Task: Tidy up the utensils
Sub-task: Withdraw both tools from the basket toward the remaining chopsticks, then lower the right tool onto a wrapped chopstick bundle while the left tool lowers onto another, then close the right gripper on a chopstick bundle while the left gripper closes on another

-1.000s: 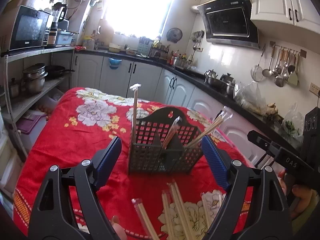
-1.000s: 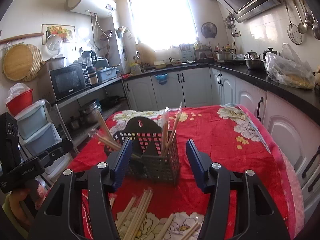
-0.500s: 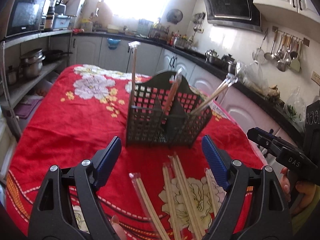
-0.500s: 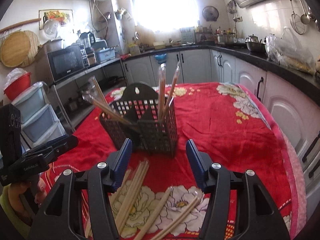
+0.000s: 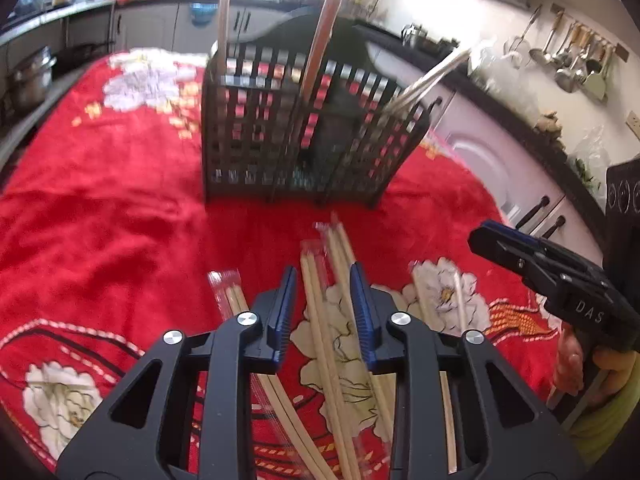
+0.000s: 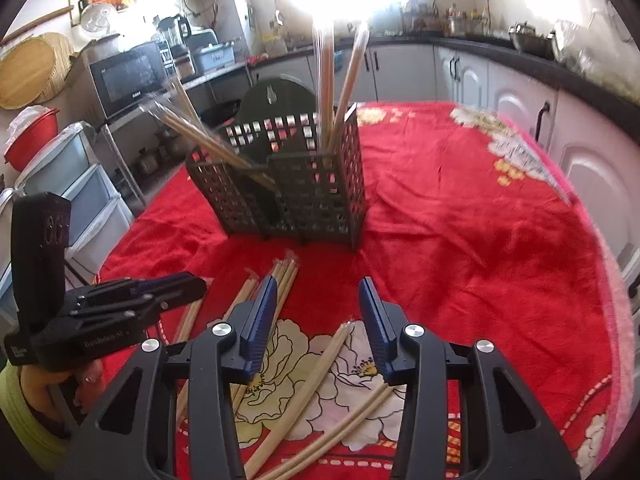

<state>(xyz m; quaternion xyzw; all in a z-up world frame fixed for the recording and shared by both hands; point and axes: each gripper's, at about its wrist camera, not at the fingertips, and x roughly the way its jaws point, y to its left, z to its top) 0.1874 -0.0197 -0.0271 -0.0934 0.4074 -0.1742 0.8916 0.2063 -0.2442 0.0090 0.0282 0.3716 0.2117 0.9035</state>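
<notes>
Red floral cloth (image 5: 100,216) fills much more of our left wrist view than it did a second ago: the dark slotted utensil caddy (image 5: 296,136) now looms close and high in the frame, and the wall cabinets have slid out of sight. Our left gripper (image 5: 323,304) has narrowed sharply from its earlier wide spread, and its jaws are closing around a wrapped pair of chopsticks (image 5: 320,320) lying on the cloth; the blue pads flank the pair but we see a gap on each side, so nothing is clamped yet. More wrapped chopsticks (image 5: 228,292) lie just left of the fingers, and several stand upright or lean inside the caddy.

From our right wrist view the caddy (image 6: 296,196) has likewise risen and grown nearer. Our right gripper (image 6: 318,320) is narrower than before and closing, its pads apart over a pale chopstick pair (image 6: 320,364) on the white flower print, not touching it. The left gripper (image 6: 140,300) shows low at the left, above the scattered chopsticks.
</notes>
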